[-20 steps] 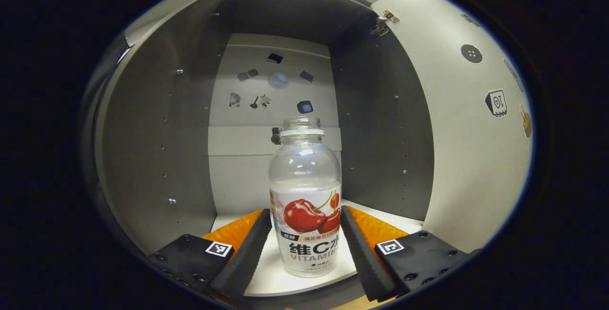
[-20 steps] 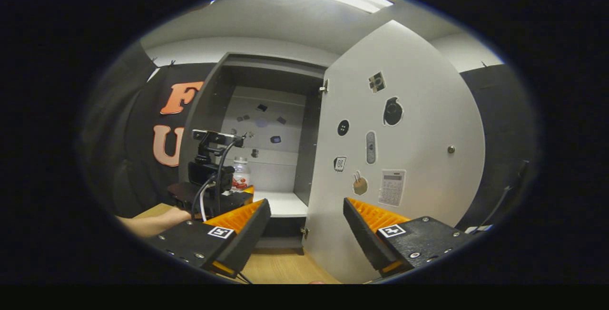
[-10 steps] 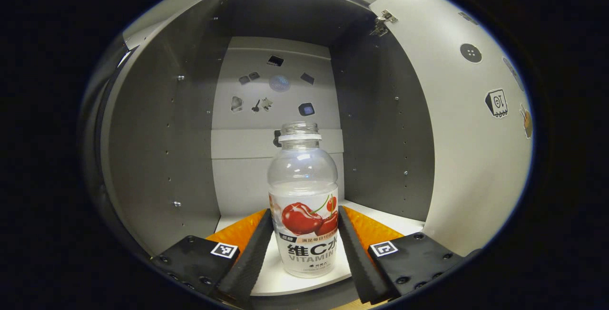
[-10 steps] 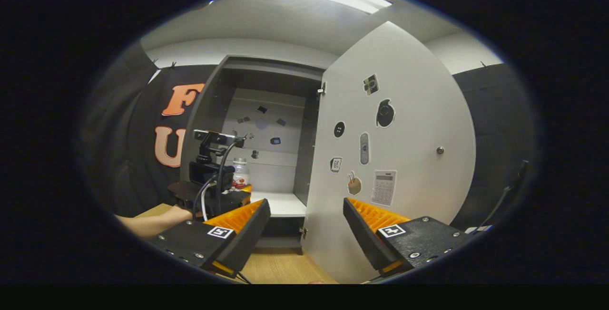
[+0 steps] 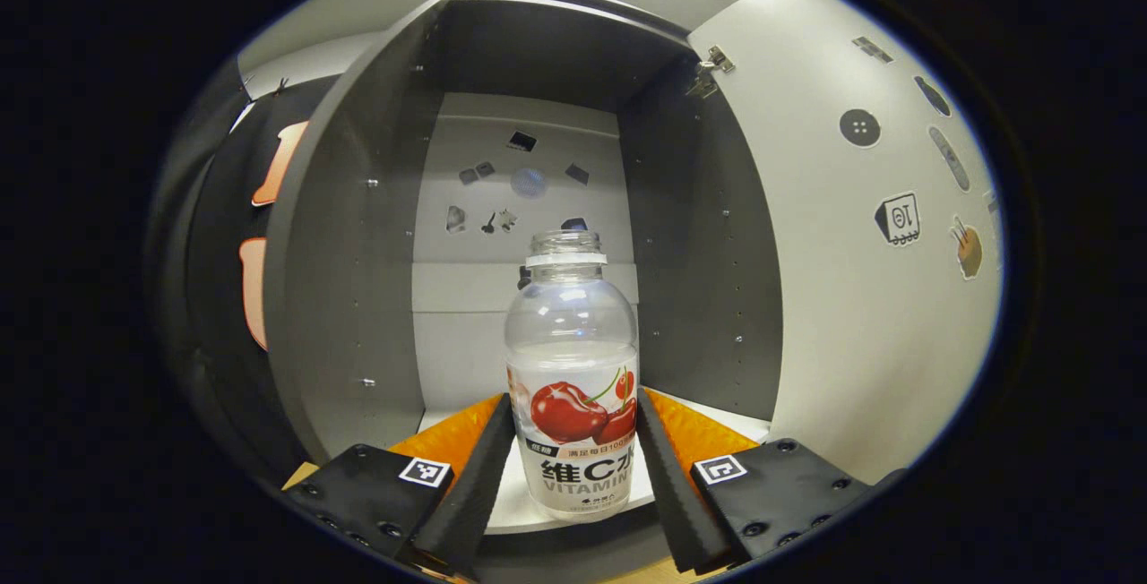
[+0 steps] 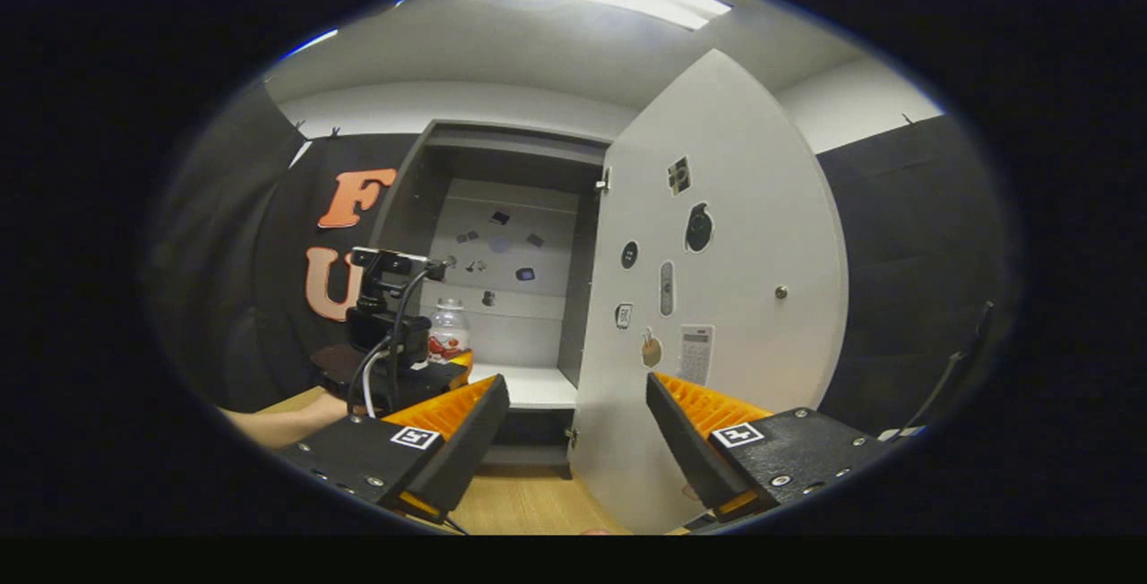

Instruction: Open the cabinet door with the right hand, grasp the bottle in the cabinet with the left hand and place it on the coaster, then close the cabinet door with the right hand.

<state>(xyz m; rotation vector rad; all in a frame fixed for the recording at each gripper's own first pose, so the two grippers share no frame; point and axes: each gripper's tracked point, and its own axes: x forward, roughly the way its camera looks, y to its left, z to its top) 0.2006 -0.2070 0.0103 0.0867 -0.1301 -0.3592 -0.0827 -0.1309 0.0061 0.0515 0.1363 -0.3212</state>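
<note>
In the left gripper view we hold the left gripper (image 5: 573, 468) level, both fingers pressed on the upright bottle (image 5: 572, 378) at the cabinet (image 5: 349, 297) shelf's front edge; our right gripper (image 6: 578, 441) hangs open before the open door (image 6: 726, 297).

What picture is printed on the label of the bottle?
Red cherries on a white label; the bottle shows best in the left gripper view.
</note>
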